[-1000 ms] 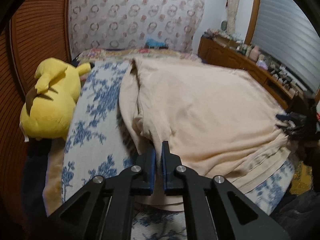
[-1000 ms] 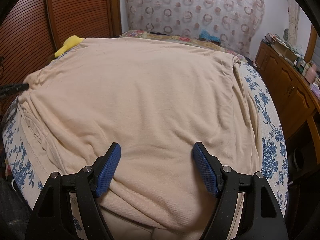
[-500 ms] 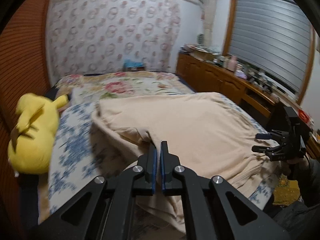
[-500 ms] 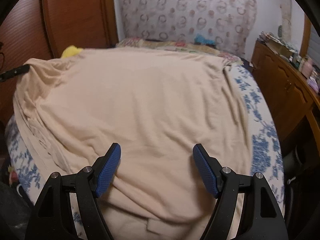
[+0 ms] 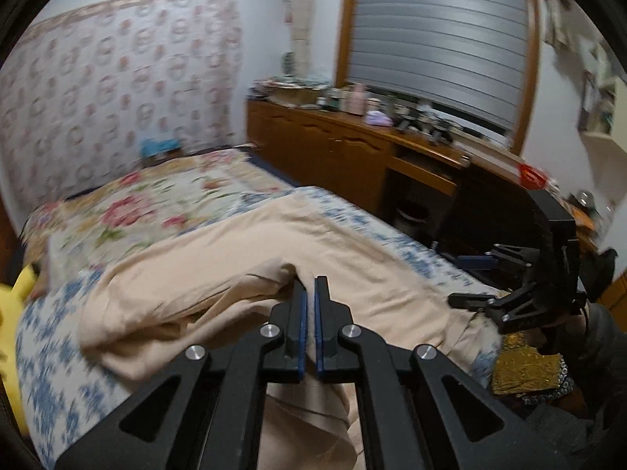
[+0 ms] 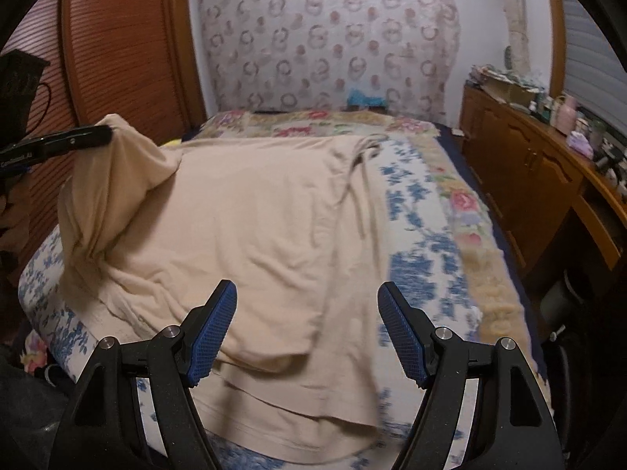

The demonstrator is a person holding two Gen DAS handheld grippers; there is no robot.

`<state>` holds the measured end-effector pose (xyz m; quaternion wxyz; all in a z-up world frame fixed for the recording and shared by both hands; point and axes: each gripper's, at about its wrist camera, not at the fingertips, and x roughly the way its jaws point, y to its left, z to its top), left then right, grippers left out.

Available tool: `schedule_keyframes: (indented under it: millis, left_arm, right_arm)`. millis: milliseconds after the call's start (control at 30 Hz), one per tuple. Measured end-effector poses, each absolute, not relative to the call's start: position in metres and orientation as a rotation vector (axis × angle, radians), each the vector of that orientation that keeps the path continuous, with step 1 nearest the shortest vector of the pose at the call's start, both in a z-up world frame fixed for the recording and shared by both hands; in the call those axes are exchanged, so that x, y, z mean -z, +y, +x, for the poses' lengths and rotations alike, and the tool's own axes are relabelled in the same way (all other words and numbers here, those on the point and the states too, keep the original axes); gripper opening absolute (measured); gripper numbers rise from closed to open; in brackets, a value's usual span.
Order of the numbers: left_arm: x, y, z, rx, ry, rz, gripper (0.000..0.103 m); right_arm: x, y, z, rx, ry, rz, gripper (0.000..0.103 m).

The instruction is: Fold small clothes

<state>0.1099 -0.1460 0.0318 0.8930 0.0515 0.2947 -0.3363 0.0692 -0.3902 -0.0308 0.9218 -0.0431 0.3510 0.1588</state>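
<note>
Room: bedroom with ring-patterned wallpaper, a slatted wooden wardrobe door point(image 6: 117, 39) and a long wooden sideboard point(image 5: 352, 149) under a shuttered window.
Surface: bed point(image 6: 431, 258) covered by a blue-flowered white spread, with a pink-flowered quilt point(image 5: 129, 203) toward the head.
Left gripper point(image 5: 309, 290): fingers pinched together on a fold of the garment; cloth bunches at their tips and hangs below them.
Right gripper point(image 6: 307, 329): blue-padded fingers stand wide apart, nothing between them, poised above the near hem without touching it, as far as can be told.
Task item: large cream cotton knit shirt point(image 6: 250, 235), spread across the bed; its left edge is raised off the spread in a peak where the left gripper holds it, the rest lying flat with wrinkles.
Other item: yellow plush toy point(image 5: 15, 293), at the bed's left edge, near the raised cloth, mostly out of frame.
Step, as judged: side fold under way, the lifted edge to be carried across the body of the shirt.
Risk one: thin pinch near the fabric edge could slip, caused by the hanging weight of cloth.
Risk two: whole shirt could drag across the spread, since the right gripper pins nothing.
Risk three: crooked fold, because wrinkles and the loose far sleeve remain unsmoothed.
</note>
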Motion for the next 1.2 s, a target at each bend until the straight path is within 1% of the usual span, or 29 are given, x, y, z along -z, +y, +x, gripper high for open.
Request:
schedule_keyframes:
  millis: [233, 300, 467, 600, 667, 967, 1100, 1200]
  left_arm:
    - [-0.056, -0.210, 0.117, 0.814, 0.607, 0.141, 0.001]
    - [-0.054, -0.214, 0.122, 0.817, 0.624, 0.137, 0.005]
    - [-0.046, -0.213, 0.124, 0.805, 0.644, 0.145, 0.034]
    - [-0.038, -0.200, 0.126, 0.771, 0.666, 0.136, 0.045]
    - [-0.034, -0.190, 0.127, 0.745, 0.666, 0.129, 0.054]
    - [-0.004, -0.139, 0.134, 0.617, 0.691, 0.093, 0.056]
    - [0.009, -0.118, 0.130, 0.565, 0.698, 0.081, 0.056]
    - [0.018, -0.106, 0.126, 0.534, 0.708, 0.070, 0.056]
  right_arm:
    - [0.020, -0.417, 0.064, -0.289, 0.700, -0.048, 0.076]
    - [0.021, -0.422, 0.063, -0.289, 0.702, -0.043, 0.076]
    - [0.026, -0.423, 0.066, -0.288, 0.716, -0.045, 0.076]
    - [0.030, -0.419, 0.071, -0.294, 0.723, -0.047, 0.076]
    - [0.032, -0.416, 0.075, -0.303, 0.727, -0.049, 0.076]
    - [0.034, -0.387, 0.105, -0.378, 0.738, -0.091, 0.076]
    - [0.047, -0.366, 0.127, -0.403, 0.774, -0.137, 0.076]
    - [0.059, -0.359, 0.141, -0.382, 0.808, -0.169, 0.070]
